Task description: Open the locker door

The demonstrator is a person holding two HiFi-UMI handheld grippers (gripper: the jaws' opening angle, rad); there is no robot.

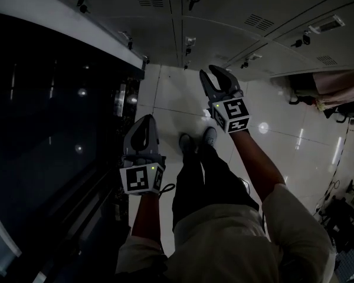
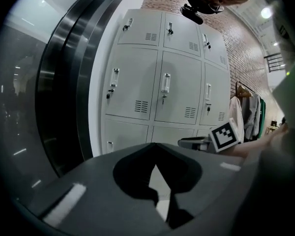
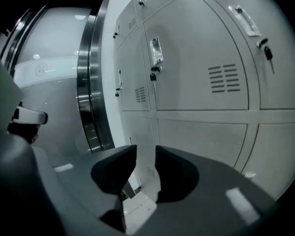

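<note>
My left gripper (image 2: 155,146) has its dark jaws pressed together on nothing; my right gripper (image 3: 146,154) holds its jaws apart and empty, reaching nearer the pale grey metal locker doors (image 3: 201,73), which stand shut, untouched, ahead of both.

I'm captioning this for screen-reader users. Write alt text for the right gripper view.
The right gripper, its two dark fingers slightly apart and holding nothing, points at a wall of closed grey lockers. One door's handle has a key below it; a dark curved frame stands to the left.
</note>
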